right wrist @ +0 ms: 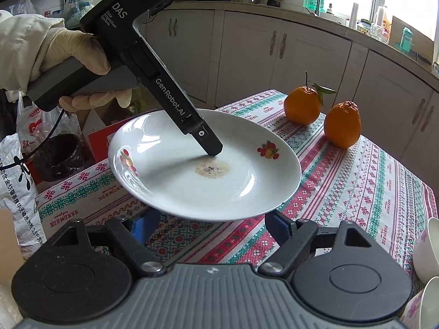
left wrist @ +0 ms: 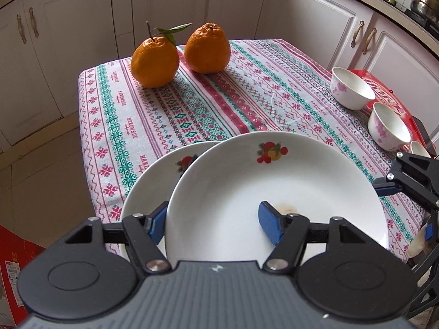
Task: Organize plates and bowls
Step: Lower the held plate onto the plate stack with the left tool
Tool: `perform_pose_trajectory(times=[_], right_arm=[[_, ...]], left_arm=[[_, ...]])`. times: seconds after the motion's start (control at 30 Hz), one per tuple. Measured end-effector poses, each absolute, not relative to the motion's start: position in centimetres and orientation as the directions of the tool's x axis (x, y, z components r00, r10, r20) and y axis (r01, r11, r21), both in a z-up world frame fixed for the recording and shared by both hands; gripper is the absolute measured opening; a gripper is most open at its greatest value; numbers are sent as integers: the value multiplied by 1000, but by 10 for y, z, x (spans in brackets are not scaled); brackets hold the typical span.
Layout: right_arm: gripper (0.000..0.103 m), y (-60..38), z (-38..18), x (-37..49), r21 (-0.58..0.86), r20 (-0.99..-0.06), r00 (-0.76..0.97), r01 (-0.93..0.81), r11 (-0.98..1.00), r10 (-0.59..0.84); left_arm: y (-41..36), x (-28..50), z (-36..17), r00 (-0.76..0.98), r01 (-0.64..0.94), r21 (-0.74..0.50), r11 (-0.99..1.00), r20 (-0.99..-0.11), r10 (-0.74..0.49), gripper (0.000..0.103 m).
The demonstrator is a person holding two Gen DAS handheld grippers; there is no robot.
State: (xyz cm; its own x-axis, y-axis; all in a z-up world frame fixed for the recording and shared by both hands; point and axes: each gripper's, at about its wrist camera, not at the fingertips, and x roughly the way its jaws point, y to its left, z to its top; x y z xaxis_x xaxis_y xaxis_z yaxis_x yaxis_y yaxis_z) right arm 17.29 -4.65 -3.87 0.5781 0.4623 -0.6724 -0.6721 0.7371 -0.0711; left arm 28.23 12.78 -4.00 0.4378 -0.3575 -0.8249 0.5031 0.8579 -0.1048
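Plate (left wrist: 274, 192) with a fruit print hangs clamped by its rim in the left tool (left wrist: 216, 224), over a second plate (left wrist: 156, 175) at the desk's near edge. Two oranges (left wrist: 181, 54) sit at the far edge, bowls (left wrist: 354, 87) along the right. Right tool (right wrist: 211, 227) gapes empty.

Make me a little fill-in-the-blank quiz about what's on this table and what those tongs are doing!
The left tongs are shut on the rim of a white ____.
Far across the tablecloth stand ____ oranges.
The held plate has a brownish ____ at its centre.
The right tongs hold ____.

Missing words: plate; two; stain; nothing
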Motion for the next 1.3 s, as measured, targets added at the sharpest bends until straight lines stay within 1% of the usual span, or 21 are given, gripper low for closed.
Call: perform_pose_trajectory(times=[0.2, 0.53, 0.93, 1.1, 1.23, 1.27, 1.3], right_arm=[[87, -45, -39, 174, -78, -676, 579, -670, 738, 455], [87, -38, -39, 175, -94, -686, 571, -683, 724, 450], [88, -33, -41, 178, -89, -691, 563, -688, 720, 453], [88, -31, -42, 180, -83, -693, 558, -691, 718, 457], [89, -30, -43, 182, -74, -696, 553, -690, 720, 459], [90, -30, -43, 182, -73, -696, 553, -690, 720, 459], [93, -30, -43, 183, -72, -696, 552, -690, 720, 459]], left_arm=[[131, 285, -44, 435, 496, -124, 859, -821, -370, 67], [135, 287, -50, 432, 489, -116, 865, -829, -356, 68], [135, 288, -48, 448, 507, -76, 859, -828, -337, 68], [141, 291, -46, 463, 502, -71, 862, -820, -337, 74], [143, 291, -45, 464, 507, -73, 859, -817, -343, 76], [143, 291, -45, 465, 507, -71, 859, -816, -342, 76], [142, 290, -45, 466, 508, -68, 859, -816, -341, 76]])
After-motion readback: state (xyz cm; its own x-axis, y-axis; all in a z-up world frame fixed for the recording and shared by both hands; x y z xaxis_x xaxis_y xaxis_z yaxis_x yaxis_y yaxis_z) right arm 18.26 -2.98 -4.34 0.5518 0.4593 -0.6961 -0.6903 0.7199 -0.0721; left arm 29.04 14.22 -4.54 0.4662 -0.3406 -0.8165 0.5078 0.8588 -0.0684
